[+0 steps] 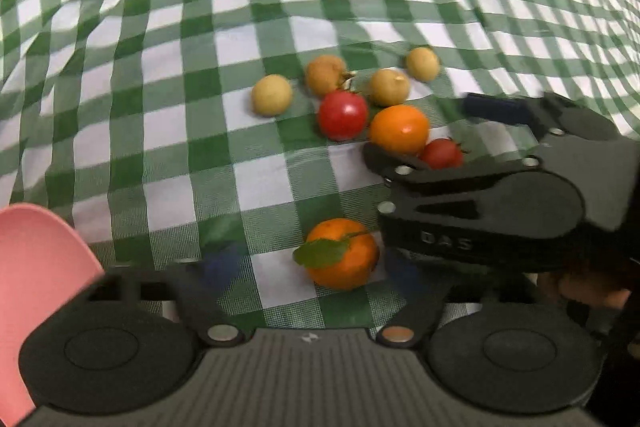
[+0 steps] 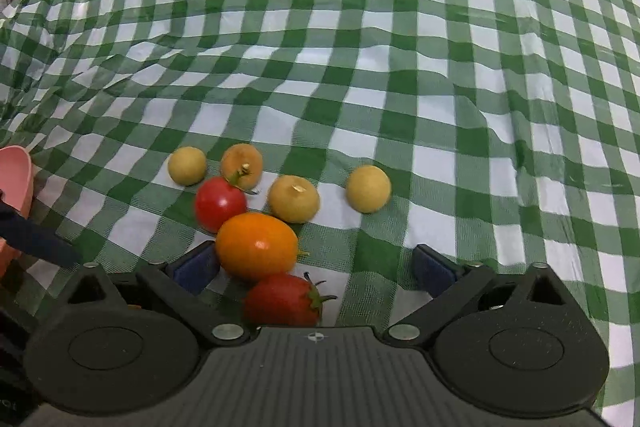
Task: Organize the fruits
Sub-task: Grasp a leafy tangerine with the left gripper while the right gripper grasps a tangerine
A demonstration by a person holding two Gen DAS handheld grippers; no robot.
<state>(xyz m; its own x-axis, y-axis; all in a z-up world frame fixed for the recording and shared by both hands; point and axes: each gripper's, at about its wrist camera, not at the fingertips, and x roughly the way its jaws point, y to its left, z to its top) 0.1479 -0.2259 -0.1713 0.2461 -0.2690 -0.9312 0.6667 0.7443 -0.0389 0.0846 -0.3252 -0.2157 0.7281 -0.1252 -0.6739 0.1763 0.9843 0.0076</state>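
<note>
Fruits lie on a green checked cloth. In the left wrist view my left gripper is open, with a leafed mandarin between its blurred fingers. Beyond lie a red tomato, an orange tomato, a second red tomato and several yellow-brown longans. My right gripper comes in from the right, open around the two nearer tomatoes. In the right wrist view it is open, with the orange tomato and a red tomato between its fingers.
A pink bowl sits at the lower left of the left wrist view and at the left edge of the right wrist view. The cloth is wrinkled and stretches far behind the fruits.
</note>
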